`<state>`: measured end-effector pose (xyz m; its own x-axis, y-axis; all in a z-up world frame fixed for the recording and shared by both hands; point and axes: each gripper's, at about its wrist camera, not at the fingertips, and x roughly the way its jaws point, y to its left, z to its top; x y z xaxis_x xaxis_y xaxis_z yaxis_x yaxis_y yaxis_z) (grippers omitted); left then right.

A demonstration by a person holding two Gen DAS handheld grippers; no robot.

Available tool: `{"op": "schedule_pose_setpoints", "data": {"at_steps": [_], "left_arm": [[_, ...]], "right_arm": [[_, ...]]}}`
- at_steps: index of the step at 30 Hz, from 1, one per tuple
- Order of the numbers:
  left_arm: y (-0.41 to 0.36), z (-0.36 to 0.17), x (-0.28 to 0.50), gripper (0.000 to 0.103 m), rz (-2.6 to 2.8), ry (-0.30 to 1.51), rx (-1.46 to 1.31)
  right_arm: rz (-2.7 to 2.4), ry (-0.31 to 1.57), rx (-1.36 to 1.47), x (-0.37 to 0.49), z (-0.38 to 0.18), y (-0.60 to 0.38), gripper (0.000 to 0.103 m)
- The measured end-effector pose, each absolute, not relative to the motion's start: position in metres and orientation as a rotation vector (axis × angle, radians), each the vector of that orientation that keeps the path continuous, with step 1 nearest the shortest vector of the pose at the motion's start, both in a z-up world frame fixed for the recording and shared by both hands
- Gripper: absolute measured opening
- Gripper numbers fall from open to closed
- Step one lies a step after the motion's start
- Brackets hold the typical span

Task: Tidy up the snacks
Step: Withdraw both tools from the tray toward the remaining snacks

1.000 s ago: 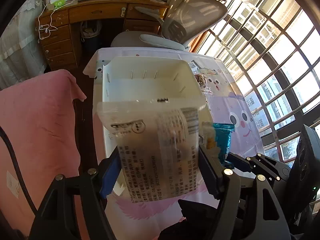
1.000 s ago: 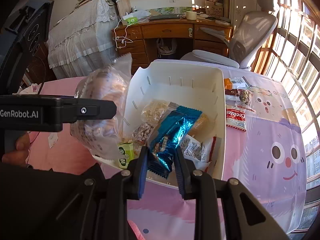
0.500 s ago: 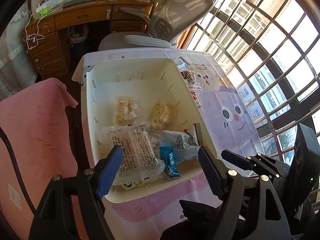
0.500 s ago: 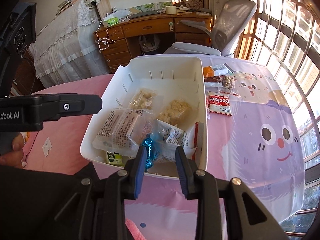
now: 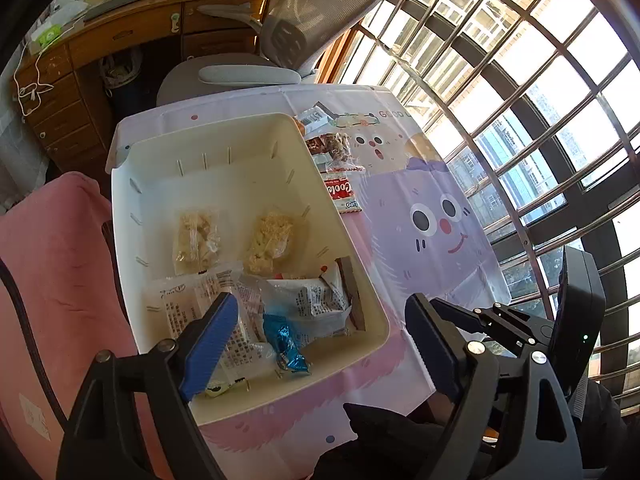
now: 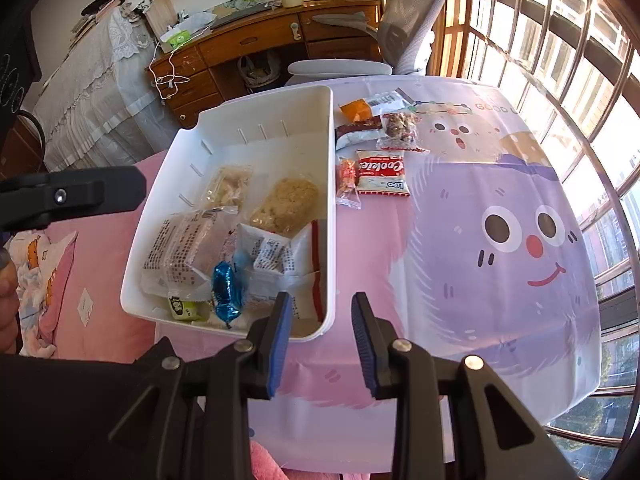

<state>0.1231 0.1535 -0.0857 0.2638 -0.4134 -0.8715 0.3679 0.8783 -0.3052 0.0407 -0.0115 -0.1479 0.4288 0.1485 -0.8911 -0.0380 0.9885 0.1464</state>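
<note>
The white bin [image 6: 256, 136] sits on a table with a pink and purple cartoon cloth [image 6: 480, 240]. Inside the bin, at the 6 o'clock end, lie a clear bag with black writing [image 6: 180, 248], a shiny blue wrapper [image 6: 226, 288], a small green pack [image 6: 182, 308] and some white packets [image 6: 276, 256]. Two pale crumbly snacks [image 6: 288, 204] lie nearer the middle. Just outside the bin, at its 3 o'clock side, more snacks wait on the cloth: a red and white cookie pack [image 6: 382, 172], a thin orange-red stick pack [image 6: 346, 182], a brown bar [image 6: 358, 130], a clear bag of nuts [image 6: 400, 126] and an orange packet [image 6: 356, 109]. The left gripper [image 5: 320, 344] hangs over the 6 o'clock end of the bin; its blue fingers [image 5: 210, 340] are wide, are opening more, and hold nothing. The right gripper [image 6: 322, 340] hangs over the bin's near corner with its fingers only a little apart and nothing between them.
</note>
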Motion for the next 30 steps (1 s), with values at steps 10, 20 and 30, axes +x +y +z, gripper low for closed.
{"op": "schedule_pose_setpoints", "data": {"at_steps": [10, 20, 30], "left_arm": [[0.089, -0.064, 0.18, 0.089, -0.573, 1.181, 0.066], [0.027, -0.056, 0.255, 0.091, -0.591, 1.157, 0.16], [-0.014, -0.076, 0.342, 0.091, -0.557, 1.155, 0.228]], "right_arm": [[0.089, 1.112, 0.162, 0.086, -0.156, -0.069, 0.031], [0.076, 1.092, 0.167, 0.151, -0.166, -0.116, 0.031], [0.099, 1.063, 0.174, 0.216, -0.183, -0.137, 0.033]]}}
